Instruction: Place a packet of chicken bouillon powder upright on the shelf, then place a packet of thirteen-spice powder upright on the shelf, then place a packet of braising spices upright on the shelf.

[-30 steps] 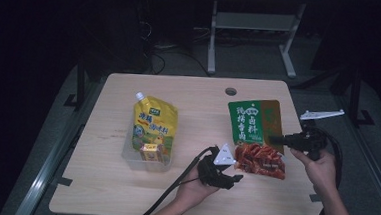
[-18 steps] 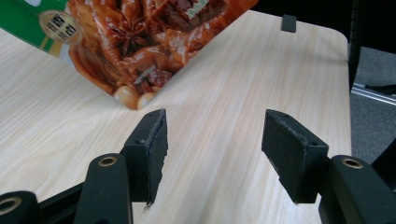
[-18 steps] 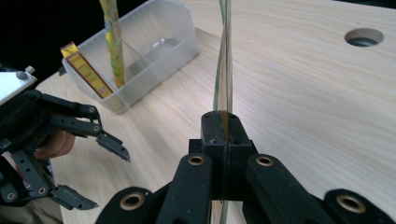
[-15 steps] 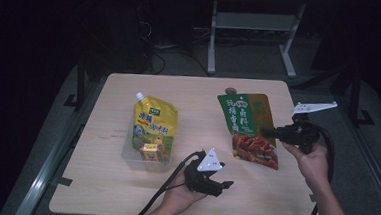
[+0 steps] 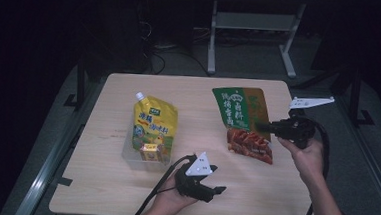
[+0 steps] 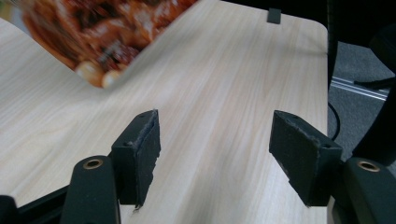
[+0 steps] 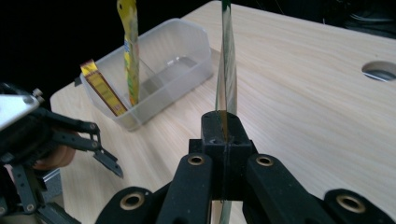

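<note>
A flat green-and-red food pouch (image 5: 242, 123) hangs over the table's right half, and my right gripper (image 5: 258, 125) is shut on its right edge. In the right gripper view the pouch (image 7: 227, 60) stands edge-on, pinched between the closed jaws of that gripper (image 7: 223, 128). My left gripper (image 5: 217, 191) lies low near the front edge. Its jaws have just been opening and nothing is between them. In the left gripper view that gripper (image 6: 217, 140) stands wide over bare wood, with the pouch's red end (image 6: 102, 37) blurred at the upper left.
A yellow spout pouch (image 5: 154, 128) stands in a clear plastic bin (image 5: 130, 156) left of centre, with a small yellow sachet (image 7: 105, 88) beside it. The wooden table (image 5: 179, 87) has a round hole (image 7: 379, 71) at its far edge. Dark floor surrounds it.
The right gripper has lifted the pouch off the table and carried it slightly right. The left gripper has drawn back from the pouch toward the front edge, its jaws spread wider.
</note>
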`<state>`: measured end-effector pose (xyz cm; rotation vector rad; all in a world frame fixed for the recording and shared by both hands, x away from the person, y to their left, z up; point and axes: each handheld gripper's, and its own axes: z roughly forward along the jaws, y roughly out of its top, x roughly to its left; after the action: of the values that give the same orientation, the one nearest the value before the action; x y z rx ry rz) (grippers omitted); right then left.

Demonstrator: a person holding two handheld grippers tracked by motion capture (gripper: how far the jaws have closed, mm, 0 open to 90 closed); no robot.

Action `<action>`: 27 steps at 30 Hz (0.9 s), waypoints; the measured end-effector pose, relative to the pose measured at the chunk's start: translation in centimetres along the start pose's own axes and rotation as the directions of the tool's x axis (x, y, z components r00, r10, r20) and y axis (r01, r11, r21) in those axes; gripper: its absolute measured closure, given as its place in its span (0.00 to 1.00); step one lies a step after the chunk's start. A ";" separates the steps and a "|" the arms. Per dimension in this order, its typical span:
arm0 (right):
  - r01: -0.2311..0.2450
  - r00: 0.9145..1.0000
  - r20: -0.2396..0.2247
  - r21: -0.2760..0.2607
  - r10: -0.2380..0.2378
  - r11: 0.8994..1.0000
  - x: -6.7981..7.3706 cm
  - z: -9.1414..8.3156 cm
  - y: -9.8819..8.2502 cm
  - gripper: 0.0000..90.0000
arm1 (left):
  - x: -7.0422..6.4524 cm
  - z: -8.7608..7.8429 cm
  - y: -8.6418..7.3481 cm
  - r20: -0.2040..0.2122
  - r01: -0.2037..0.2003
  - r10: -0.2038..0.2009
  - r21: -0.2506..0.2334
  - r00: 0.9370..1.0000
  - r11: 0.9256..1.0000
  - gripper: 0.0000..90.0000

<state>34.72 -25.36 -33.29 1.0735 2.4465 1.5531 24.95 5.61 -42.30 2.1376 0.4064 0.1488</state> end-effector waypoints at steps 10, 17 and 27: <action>0.044 0.999 -0.014 -0.004 -0.044 0.999 1.1 1.0 1.8 1.00 | -0.2 -0.8 -1.2 0.004 -0.025 0.025 0.023 1.000 0.999 0.31; 0.063 0.998 -0.023 0.001 -0.063 0.998 1.8 2.1 3.1 1.00 | 0.0 -1.0 -1.5 -0.003 -0.018 0.018 0.008 1.000 1.000 0.30; 0.082 0.996 -0.042 -0.004 -0.082 0.997 2.1 3.5 4.5 1.00 | 0.2 -1.1 -1.5 -0.005 -0.028 0.028 -0.009 1.000 1.000 0.30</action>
<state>36.88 -20.26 -30.72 0.9374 2.4813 1.5685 24.49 7.28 -42.89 2.1347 0.3784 0.1710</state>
